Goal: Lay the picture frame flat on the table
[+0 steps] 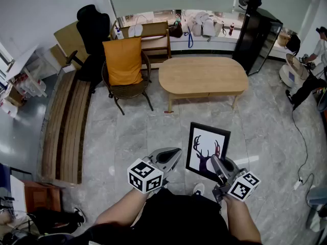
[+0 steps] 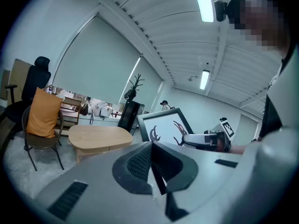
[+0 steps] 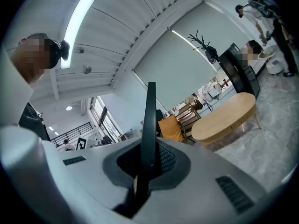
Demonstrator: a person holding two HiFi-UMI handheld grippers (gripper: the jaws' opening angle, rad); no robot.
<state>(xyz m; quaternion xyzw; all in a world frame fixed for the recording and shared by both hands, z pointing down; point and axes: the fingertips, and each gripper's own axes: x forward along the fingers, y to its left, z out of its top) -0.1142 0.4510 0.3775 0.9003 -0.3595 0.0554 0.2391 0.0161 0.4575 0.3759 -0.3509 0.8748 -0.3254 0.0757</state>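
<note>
A black picture frame (image 1: 207,149) with a deer-antler print is held in the air over the grey floor, well short of the oval wooden table (image 1: 202,75). My right gripper (image 1: 218,166) is shut on its lower right edge. In the right gripper view the frame (image 3: 150,120) shows edge-on as a thin black strip rising from between the jaws. My left gripper (image 1: 172,156) hangs to the frame's left, apart from it, shut with nothing in it. The left gripper view shows the frame (image 2: 163,127) and the table (image 2: 98,136) beyond its closed jaws.
A chair with an orange cushion (image 1: 124,68) stands left of the table. A slatted wooden bench (image 1: 66,124) runs along the left. A black cabinet (image 1: 258,37) stands at the back right, with a person (image 1: 314,70) at the far right. A cable (image 1: 301,142) lies on the floor.
</note>
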